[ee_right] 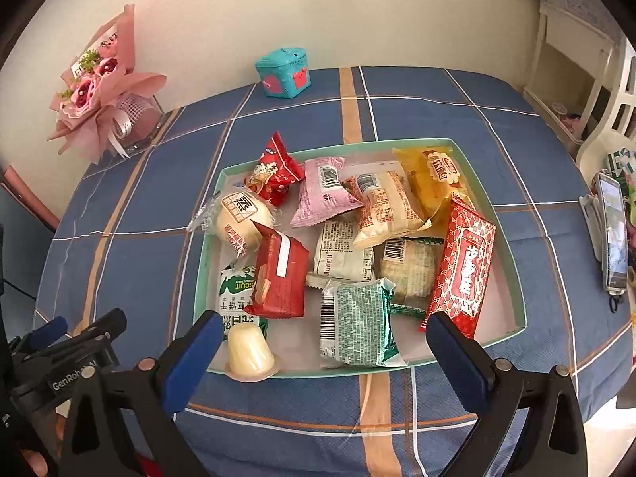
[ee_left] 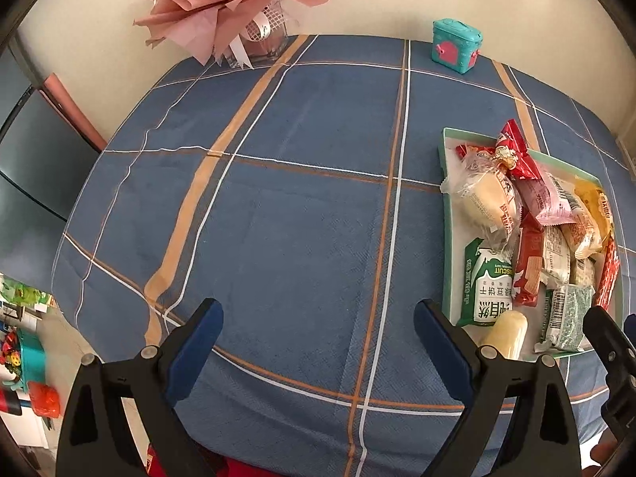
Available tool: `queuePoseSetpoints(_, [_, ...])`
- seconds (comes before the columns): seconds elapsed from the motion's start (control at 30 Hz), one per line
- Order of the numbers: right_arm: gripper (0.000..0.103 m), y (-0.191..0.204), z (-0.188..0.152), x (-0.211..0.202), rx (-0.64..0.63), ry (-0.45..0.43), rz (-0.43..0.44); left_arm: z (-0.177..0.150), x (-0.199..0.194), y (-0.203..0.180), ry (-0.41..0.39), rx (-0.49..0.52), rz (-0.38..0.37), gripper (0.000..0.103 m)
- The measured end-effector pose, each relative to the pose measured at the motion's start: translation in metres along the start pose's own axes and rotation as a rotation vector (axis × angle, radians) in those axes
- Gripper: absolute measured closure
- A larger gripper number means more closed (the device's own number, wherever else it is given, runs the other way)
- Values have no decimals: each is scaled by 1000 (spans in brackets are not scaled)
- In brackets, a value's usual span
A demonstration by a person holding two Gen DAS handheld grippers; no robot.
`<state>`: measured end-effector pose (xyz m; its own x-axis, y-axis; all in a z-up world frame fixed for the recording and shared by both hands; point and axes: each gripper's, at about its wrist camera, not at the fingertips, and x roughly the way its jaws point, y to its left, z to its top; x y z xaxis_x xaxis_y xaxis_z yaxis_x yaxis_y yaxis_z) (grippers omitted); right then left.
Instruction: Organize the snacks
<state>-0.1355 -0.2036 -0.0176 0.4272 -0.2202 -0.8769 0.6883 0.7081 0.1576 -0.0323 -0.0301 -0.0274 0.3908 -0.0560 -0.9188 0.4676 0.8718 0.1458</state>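
Note:
A shallow mint-green tray [ee_right: 512,262] on the blue plaid tablecloth holds several wrapped snacks: a round bun [ee_right: 240,216], a red wafer pack [ee_right: 280,274], a green-patterned pack [ee_right: 357,324], a long red pack [ee_right: 463,268], a yellow pack [ee_right: 433,177], a pink pack [ee_right: 324,192] and a pale jelly cup [ee_right: 250,351] at the near-left corner. My right gripper [ee_right: 324,338] is open and empty over the tray's near edge. My left gripper [ee_left: 318,324] is open and empty over bare cloth left of the tray [ee_left: 447,238].
A pink rose bouquet in a clear vase [ee_left: 222,4] stands at the table's far left edge. A teal toy box [ee_left: 455,45] sits at the far edge. A phone on a stand [ee_right: 612,234] is at the right. The table [ee_left: 302,206] borders a wall.

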Motion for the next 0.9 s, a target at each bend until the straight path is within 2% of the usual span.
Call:
queuePoseSetpoints(0.23, [0, 0, 0, 0, 5, 0, -10, 0, 2, 1, 0, 3, -27, 6])
queuePoseSetpoints(0.5, [0, -6, 1, 0, 41, -3, 1, 0, 4, -1, 4, 17, -30, 6])
queuePoseSetpoints(0.9, [0, -2, 0, 3, 28, 12, 9, 0, 8, 0, 13, 5, -33, 6])
